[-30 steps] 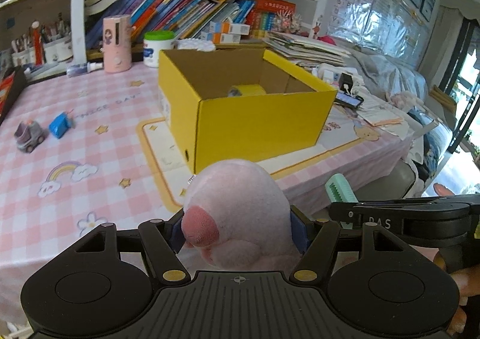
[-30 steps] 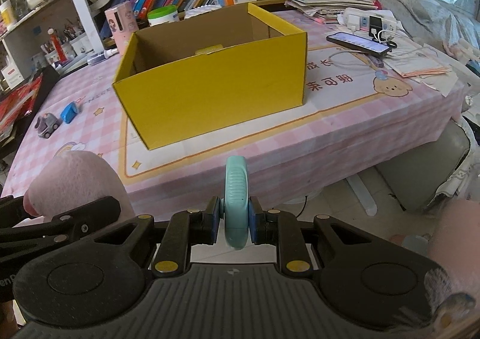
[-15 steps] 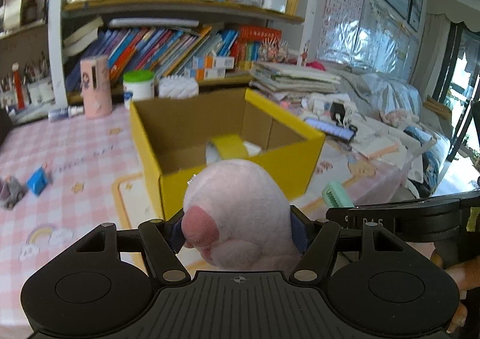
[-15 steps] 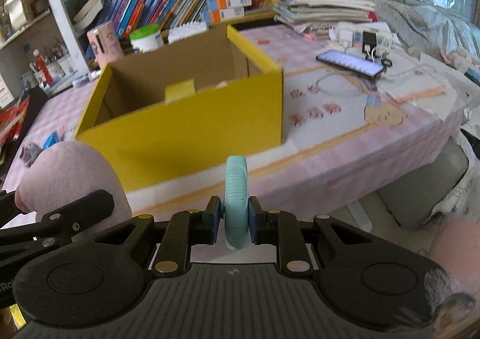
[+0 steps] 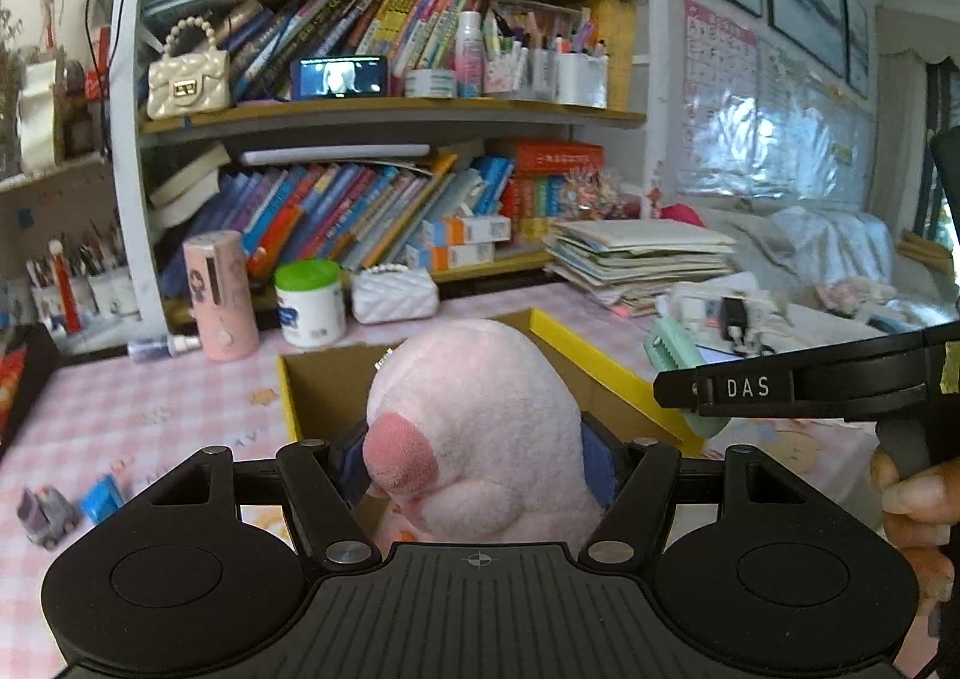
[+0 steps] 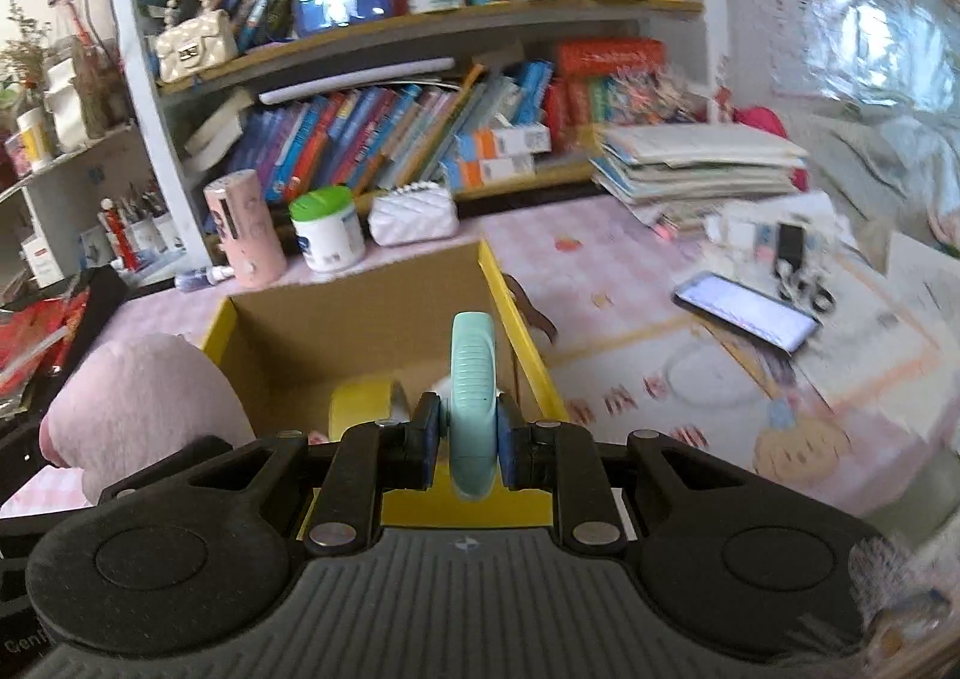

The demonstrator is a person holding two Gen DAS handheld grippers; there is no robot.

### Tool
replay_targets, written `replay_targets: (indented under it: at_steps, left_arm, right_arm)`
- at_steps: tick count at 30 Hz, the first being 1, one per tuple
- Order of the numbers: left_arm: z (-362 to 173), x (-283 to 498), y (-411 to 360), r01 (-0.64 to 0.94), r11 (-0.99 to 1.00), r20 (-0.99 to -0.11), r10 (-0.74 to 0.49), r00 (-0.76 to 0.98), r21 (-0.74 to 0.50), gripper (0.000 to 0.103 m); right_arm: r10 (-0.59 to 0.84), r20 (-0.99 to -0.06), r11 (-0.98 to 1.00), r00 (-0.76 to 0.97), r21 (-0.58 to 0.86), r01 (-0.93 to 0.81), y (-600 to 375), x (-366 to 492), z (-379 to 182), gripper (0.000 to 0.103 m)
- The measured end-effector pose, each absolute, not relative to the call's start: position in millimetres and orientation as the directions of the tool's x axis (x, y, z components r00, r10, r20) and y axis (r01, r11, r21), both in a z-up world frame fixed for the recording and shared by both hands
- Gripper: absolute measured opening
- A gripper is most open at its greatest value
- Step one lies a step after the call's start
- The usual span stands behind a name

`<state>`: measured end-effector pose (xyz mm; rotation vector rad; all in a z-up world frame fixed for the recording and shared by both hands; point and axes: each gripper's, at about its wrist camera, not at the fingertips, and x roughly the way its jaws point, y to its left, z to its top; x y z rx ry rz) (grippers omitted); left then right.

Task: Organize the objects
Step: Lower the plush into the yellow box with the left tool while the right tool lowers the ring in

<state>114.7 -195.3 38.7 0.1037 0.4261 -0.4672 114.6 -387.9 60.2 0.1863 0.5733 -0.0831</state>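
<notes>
The yellow cardboard box stands open on the pink checked table, with a roll of yellow tape on its floor. The left gripper fingers clench a pink plush toy at the box's near edge. The right gripper fingers are clamped on a mint-green comb over the box's near wall. A second ago both grippers sat back off the table's edge, the box farther ahead; the grips are unchanged.

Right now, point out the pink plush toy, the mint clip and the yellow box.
pink plush toy [image 5: 480, 427], left wrist view, its body.
mint clip [image 6: 473, 403], right wrist view, ribbed back.
yellow box [image 6: 521, 331], right wrist view, right rim.
</notes>
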Motion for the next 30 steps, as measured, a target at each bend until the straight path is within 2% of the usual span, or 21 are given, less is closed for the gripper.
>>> replay_targets:
  at_steps: [9, 16, 20, 26, 30]
  left_arm:
    - [25.9, 154.6, -215.0, 0.398, 0.917, -0.473, -0.343, 0.812, 0.018, 0.068]
    - [9.8, 186.2, -221.7, 0.344, 0.939, -0.555, -0.269, 0.787, 0.033, 0.066]
    - [-2.1, 199.3, -220.8, 0.32, 0.946, -0.599, -0.228, 0.768, 0.05, 0.061]
    - [-8.0, 208.0, -221.2, 0.305, 0.95, -0.605, -0.204, 0.77, 0.068, 0.061]
    - [-8.7, 209.9, -225.8, 0.313, 0.945, -0.607, -0.195, 0.77, 0.092, 0.066]
  right_arm:
    - [0.054, -0.586, 0.994, 0.808, 0.105, 0.01, -395.3, 179.8, 46.5, 0.018]
    - [0.105, -0.631, 0.994, 0.769, 0.065, -0.082, -389.6, 221.2, 28.1, 0.018]
    - [0.111, -0.668, 0.992, 0.736, 0.035, -0.117, -386.9, 243.1, 16.2, 0.018]
    - [0.112, -0.712, 0.985, 0.693, -0.013, -0.173, -379.4, 269.7, 3.5, 0.018]
    - [0.118, -0.756, 0.977, 0.643, -0.029, -0.213, -372.9, 283.1, -5.9, 0.018]
